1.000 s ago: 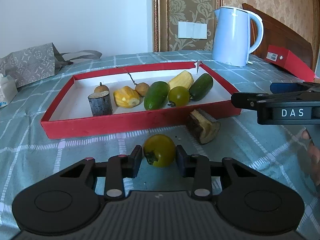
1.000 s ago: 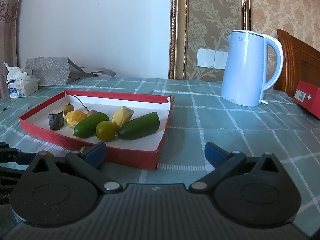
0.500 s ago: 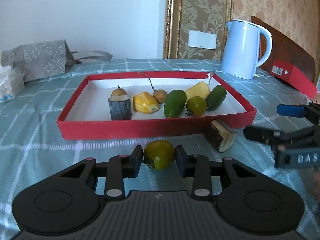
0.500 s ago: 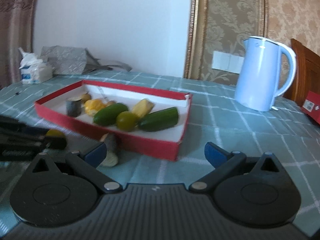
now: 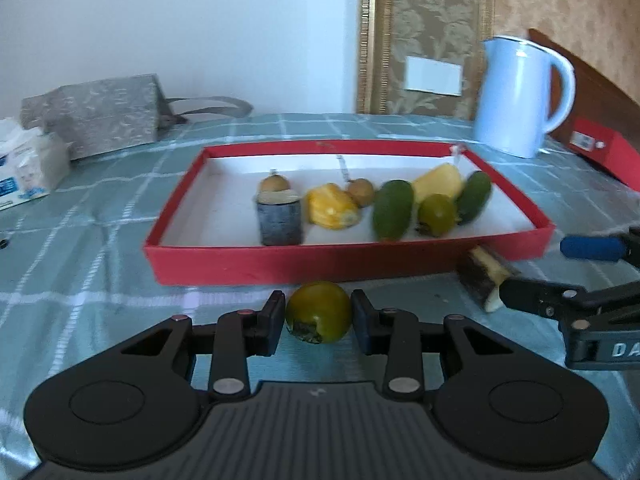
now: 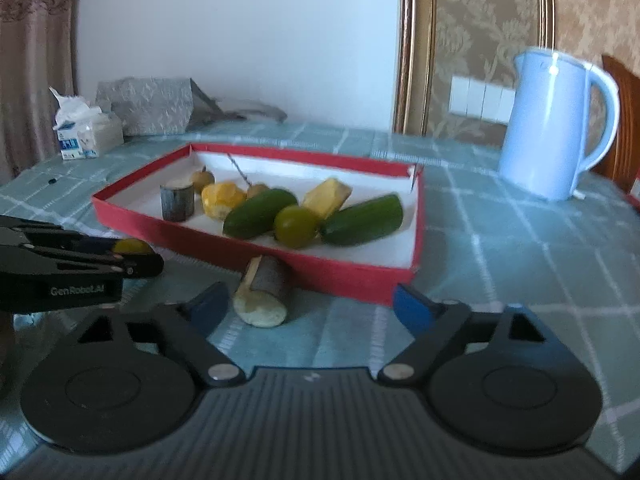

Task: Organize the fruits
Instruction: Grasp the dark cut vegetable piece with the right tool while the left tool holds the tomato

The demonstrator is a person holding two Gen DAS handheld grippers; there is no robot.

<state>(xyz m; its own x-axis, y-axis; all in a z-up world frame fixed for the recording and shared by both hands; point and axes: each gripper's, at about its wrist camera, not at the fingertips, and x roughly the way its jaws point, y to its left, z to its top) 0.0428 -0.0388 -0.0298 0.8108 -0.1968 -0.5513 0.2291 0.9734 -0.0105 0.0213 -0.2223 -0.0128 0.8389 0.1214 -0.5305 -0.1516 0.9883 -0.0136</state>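
Jaws: left gripper [image 5: 318, 322] clamped on yellow-green tomato [image 5: 319, 312], just in front of red tray [image 5: 348, 266]. Right gripper [image 6: 306, 304] jaws closing, nothing gripped; cut stem piece [image 6: 262, 294] sits w/in gap, toward left pad. Centre it before closing fully.
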